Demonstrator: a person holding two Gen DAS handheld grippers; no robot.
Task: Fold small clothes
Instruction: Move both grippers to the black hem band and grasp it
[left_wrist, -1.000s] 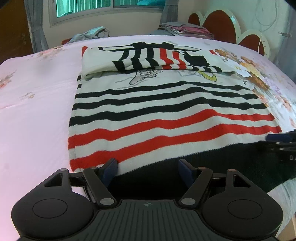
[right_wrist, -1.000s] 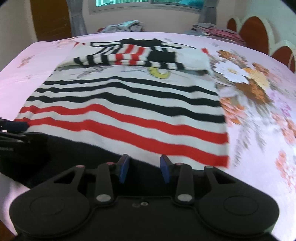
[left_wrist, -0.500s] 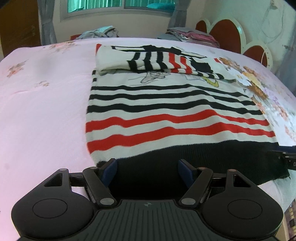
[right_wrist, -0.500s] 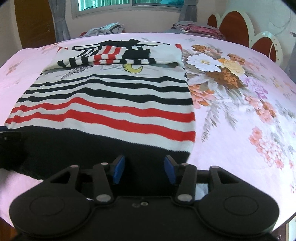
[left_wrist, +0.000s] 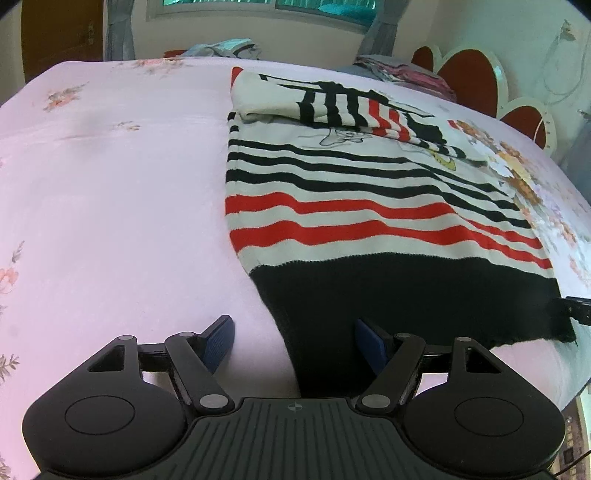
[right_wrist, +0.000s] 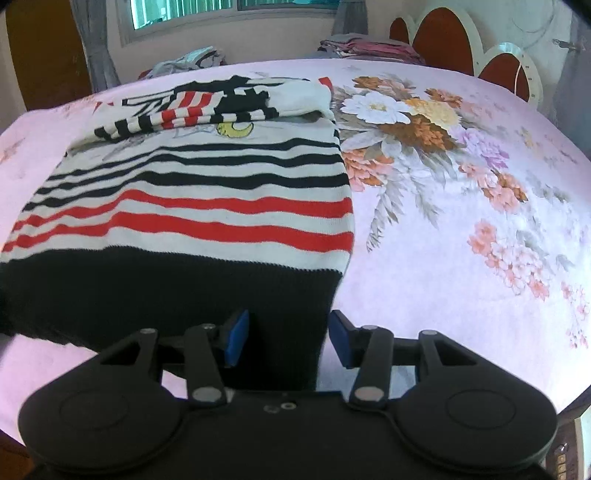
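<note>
**Hem corners lined up for grab – both grippers spread, nothing pinched**

Item: striped sweater (left_wrist: 362, 206) flat on pink floral bedsheet (left_wrist: 110, 192), sleeves already folded across the chest at far end. Black hem band (right_wrist: 166, 288) nearest the cams, draping over the bed edge.

Risks (judgement):
- L gripper (left_wrist: 293, 341) straddles the hem's left corner w/ one blue pad (left_wrist: 218, 341) over bare sheet, other over the knit. If it closes here it may catch bedsheet along w/ hem → sheet drags up w/ the fold.
- R gripper (right_wrist: 288, 338) sits on the hem's right corner, fabric edge running betw. the pads. Shallow bite likely → thick knit could slip out mid-lift, fold goes crooked.
- Uneven lift L vs R would skew the stripes; folded sleeves up top could slide off if hem is yanked.
- Hem hangs off the edge, so a single layer might get picked instead of both.

Pose: both held low at near edge of bed, fingers pointing fwd along the sweater toward the headboard (right_wrist: 443, 40). L at left corner, R at right corner, roughly level. Jaws wide apart on both.
</note>
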